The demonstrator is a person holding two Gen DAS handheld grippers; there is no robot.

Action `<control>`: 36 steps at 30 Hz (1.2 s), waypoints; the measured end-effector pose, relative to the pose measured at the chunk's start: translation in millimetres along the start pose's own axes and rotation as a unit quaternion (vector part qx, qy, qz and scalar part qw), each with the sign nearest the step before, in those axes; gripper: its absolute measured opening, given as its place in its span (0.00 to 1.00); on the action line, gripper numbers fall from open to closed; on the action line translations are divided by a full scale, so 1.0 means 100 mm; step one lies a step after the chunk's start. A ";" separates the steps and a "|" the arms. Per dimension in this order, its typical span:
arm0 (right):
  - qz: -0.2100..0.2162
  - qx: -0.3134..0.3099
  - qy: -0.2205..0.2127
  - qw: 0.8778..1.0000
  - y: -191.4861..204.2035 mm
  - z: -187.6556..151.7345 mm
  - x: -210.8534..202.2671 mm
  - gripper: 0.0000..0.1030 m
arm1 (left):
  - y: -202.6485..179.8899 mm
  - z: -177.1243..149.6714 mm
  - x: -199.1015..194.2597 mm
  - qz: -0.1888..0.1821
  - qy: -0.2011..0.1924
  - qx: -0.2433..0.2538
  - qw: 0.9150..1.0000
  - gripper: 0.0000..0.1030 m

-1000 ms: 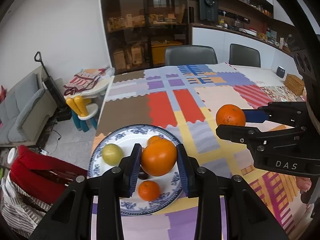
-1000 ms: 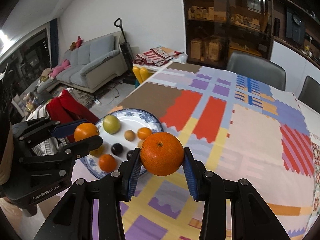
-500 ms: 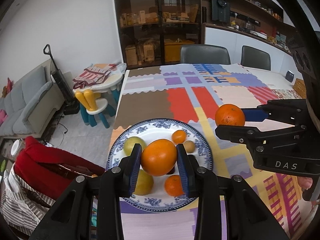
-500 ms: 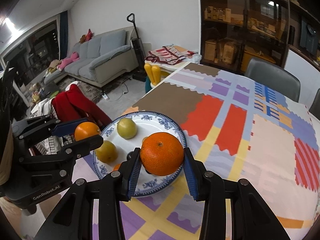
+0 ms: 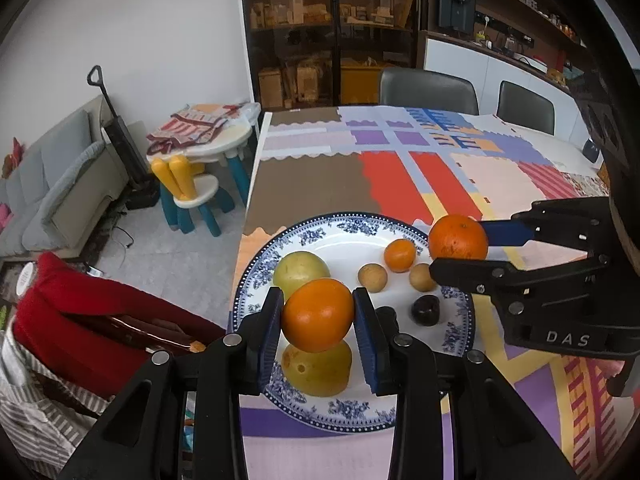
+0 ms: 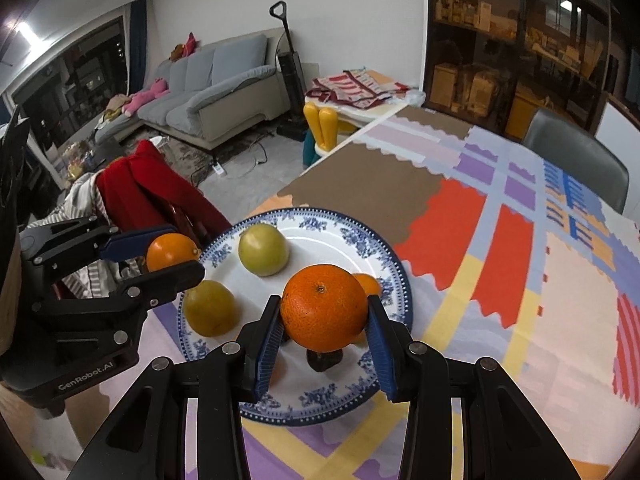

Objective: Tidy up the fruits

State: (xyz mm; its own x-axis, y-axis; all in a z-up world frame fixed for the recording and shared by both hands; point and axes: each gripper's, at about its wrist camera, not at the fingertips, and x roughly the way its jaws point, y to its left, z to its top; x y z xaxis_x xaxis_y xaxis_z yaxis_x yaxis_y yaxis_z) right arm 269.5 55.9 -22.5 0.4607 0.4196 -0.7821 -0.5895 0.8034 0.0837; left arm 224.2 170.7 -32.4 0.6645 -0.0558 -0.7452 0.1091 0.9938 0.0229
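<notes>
Change: both grippers now hanging over the plate instead of short of it, plate looming larger and nearer in both views, grips unchanged.
Left gripper (image 5: pixel 318 322): clamping a smooth orange (image 5: pixel 318 315) between blue pads, hovering over the plate's 7 o'clock part.
Right gripper (image 6: pixel 323 320): clamping a dimpled orange (image 6: pixel 323 307), stem end facing the camera, hovering over the plate's 5 o'clock part.
Plate (image 5: pixel 320 232): blue-and-white, sitting at the table's near corner on the patchwork tablecloth (image 5: pixel 400 184).
On plate, left view: yellow-green fruit (image 5: pixel 300 270) at 10 o'clock; second yellow fruit (image 5: pixel 316 368) at 6 o'clock, directly under the held orange; two small tan fruits (image 5: pixel 373 278) near centre; small mandarin (image 5: pixel 399 255) at 1 o'clock; dark fruit (image 5: pixel 426 310) at 4 o'clock.
On plate, right view: green fruit (image 6: pixel 263 255) at 11 o'clock, yellow one (image 6: pixel 210 307) at 8 o'clock, rest mostly hiding behind the held orange.
Contact: cannot tell whether either held orange is touching fruit beneath.
Background: red jacket (image 5: pixel 80 316) draping over a chair at 9 o'clock, grey sofa (image 6: pixel 216 80) beyond.
</notes>
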 end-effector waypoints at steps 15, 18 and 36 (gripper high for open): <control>0.015 0.016 0.040 0.999 -0.10 -0.06 0.37 0.41 | -0.02 0.02 0.37 -0.027 0.032 0.002 0.999 0.34; 0.016 0.019 0.042 0.999 -0.11 -0.06 0.39 0.41 | -0.02 0.02 0.37 -0.025 0.032 0.001 0.999 0.39; -0.023 0.051 -0.018 0.998 -0.22 -0.25 -0.26 0.57 | -0.33 0.00 -0.27 0.026 -0.028 0.002 0.999 0.59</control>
State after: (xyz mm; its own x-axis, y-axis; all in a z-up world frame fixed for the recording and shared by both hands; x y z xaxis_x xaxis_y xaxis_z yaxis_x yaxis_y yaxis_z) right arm 253.8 16.6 -19.1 0.5103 0.3940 -0.7644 -0.4969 0.8606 0.1118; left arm 202.1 139.3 -12.9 0.7093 -0.0090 -0.7049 0.0765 0.9950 0.0643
